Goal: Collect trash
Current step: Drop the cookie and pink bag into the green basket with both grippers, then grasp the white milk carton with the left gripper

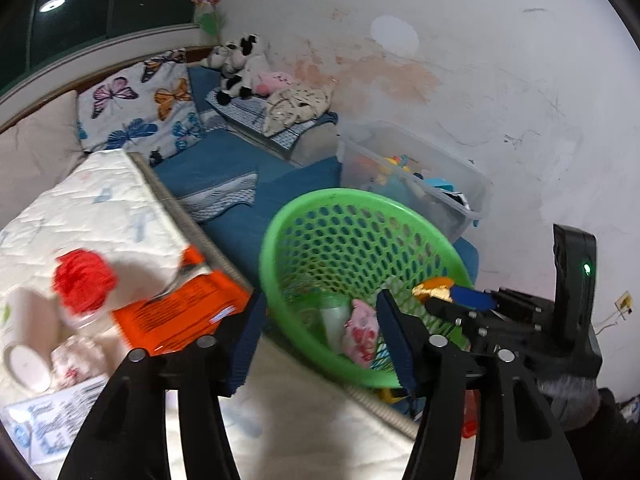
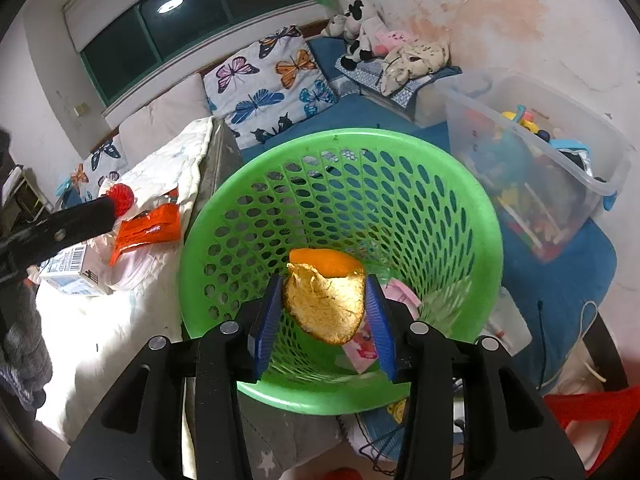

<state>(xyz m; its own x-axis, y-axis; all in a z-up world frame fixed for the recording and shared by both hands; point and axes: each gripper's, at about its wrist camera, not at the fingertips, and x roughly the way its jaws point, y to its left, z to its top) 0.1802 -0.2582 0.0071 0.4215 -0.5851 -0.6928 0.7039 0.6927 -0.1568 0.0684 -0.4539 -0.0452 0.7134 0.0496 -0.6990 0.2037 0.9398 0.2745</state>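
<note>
Red pom-pom [image 1: 84, 282] and orange packet [image 1: 180, 312] on the bed's quilt smear with blur. White cup [image 1: 28, 344] is cut by the frame edge. The left gripper [image 1: 320, 344] masks the green basket's [image 1: 276, 264] contents.

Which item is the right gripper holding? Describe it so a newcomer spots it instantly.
Find the round green perforated plastic basket beside the white quilt. Above its opening, the right gripper is shut on a curled piece of orange peel, pale pith facing the camera. Unlike the pink wrapper down in the basket, it is held in the air.

Orange peel [image 2: 326, 300] between right hand-held gripper [image 2: 325, 320] fingers, over green basket [image 2: 340, 148]
</note>
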